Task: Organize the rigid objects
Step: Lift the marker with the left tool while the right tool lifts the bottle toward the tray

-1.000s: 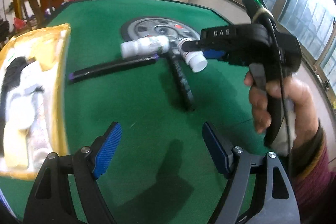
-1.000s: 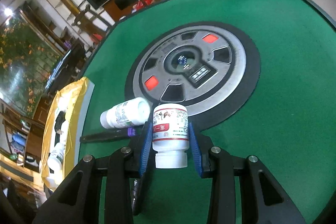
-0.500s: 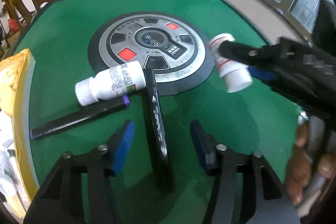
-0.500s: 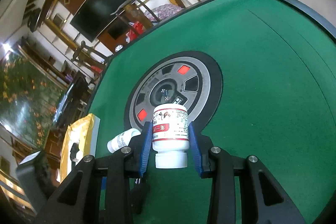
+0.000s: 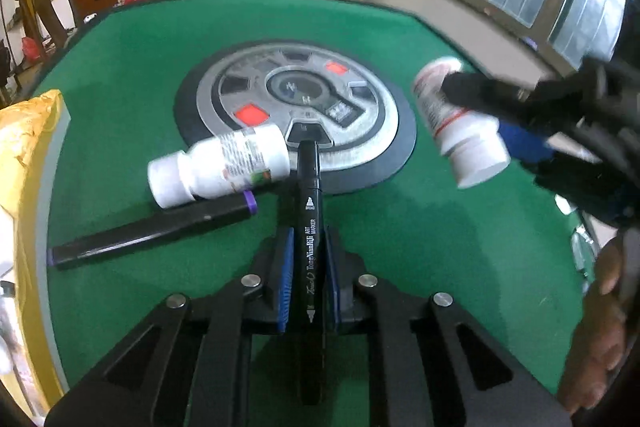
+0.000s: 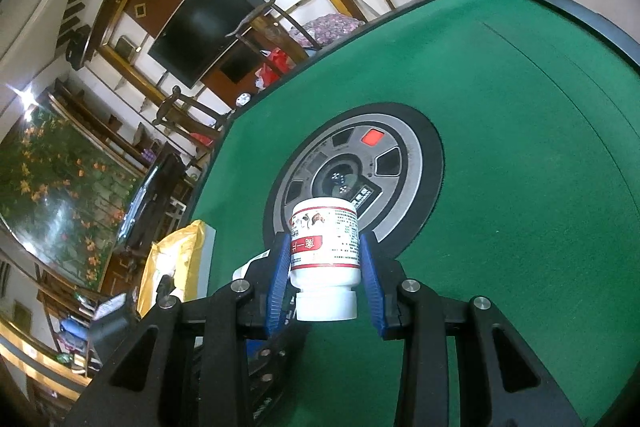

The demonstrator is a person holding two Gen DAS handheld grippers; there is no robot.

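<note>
My left gripper (image 5: pixel 309 259) is shut on a black art marker (image 5: pixel 309 227) that lies on the green table and points toward the round centre panel. A white bottle (image 5: pixel 220 169) lies on its side just left of the marker's tip, resting against a second black marker with purple ends (image 5: pixel 154 233). My right gripper (image 6: pixel 325 267) is shut on a white bottle with a red label (image 6: pixel 325 247), cap toward the camera, held above the table. From the left wrist view that same red-label bottle (image 5: pixel 456 125) hangs at the right, in the right gripper (image 5: pixel 520 115).
The round grey and black panel (image 5: pixel 360 115) with red buttons sits mid-table. A yellow bag (image 5: pixel 24 163) holding white items lies along the left table edge. A person's hand (image 5: pixel 596 339) is at the lower right. Chairs and shelves stand beyond the far edge.
My left gripper slid forward over the black marker and closed on it. The right gripper lifted the red-label bottle up and away from the table.
</note>
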